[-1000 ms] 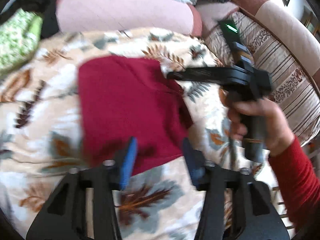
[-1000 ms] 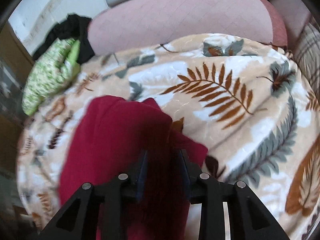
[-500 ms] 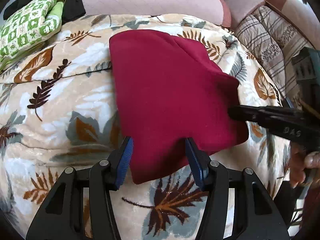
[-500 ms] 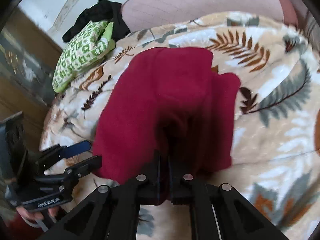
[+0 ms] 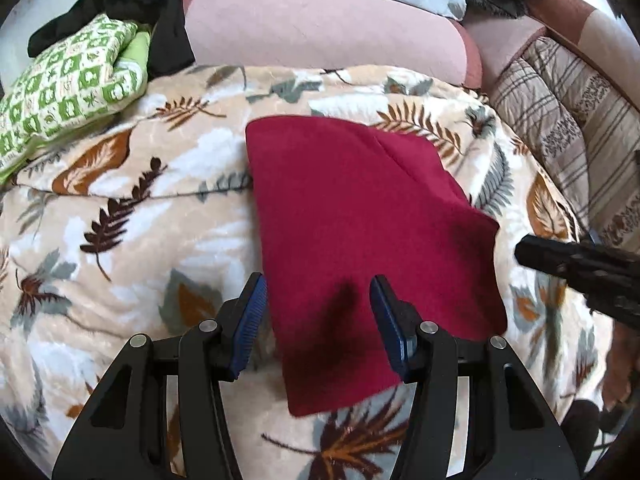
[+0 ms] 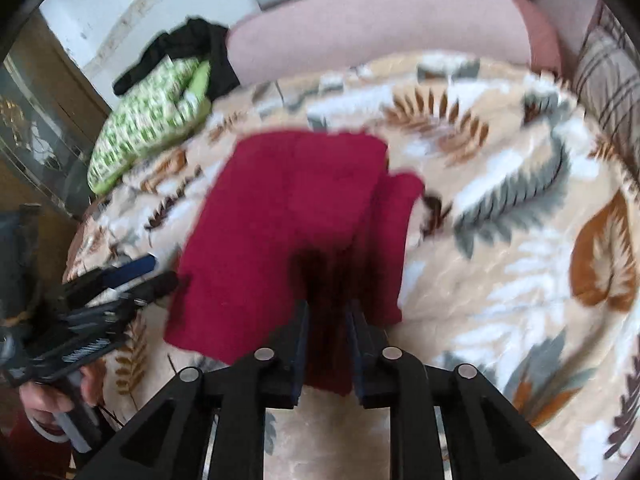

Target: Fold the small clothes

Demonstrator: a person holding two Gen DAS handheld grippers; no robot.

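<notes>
A dark red garment (image 5: 360,216) lies folded and flat on the leaf-patterned blanket (image 5: 120,208). My left gripper (image 5: 318,320) is open, its blue pads over the garment's near left edge, holding nothing. In the right wrist view the red garment (image 6: 288,216) lies ahead, and my right gripper (image 6: 326,320) has its jaws a little apart with the garment's near edge between them. The right gripper's black tip shows in the left wrist view (image 5: 560,260), off the garment's right edge. The left gripper shows at the left of the right wrist view (image 6: 116,288).
A green-and-white patterned cloth (image 5: 68,80) and a black garment (image 5: 120,4) lie at the back left. A pink cushion (image 5: 320,28) runs along the back. A striped sofa arm (image 5: 580,120) stands at the right. A dark cabinet (image 6: 36,128) stands at the far left.
The right gripper has drawn back off the garment's right edge and its jaws have parted a little. The red garment has settled flat. The left gripper has pulled back slightly, still open.
</notes>
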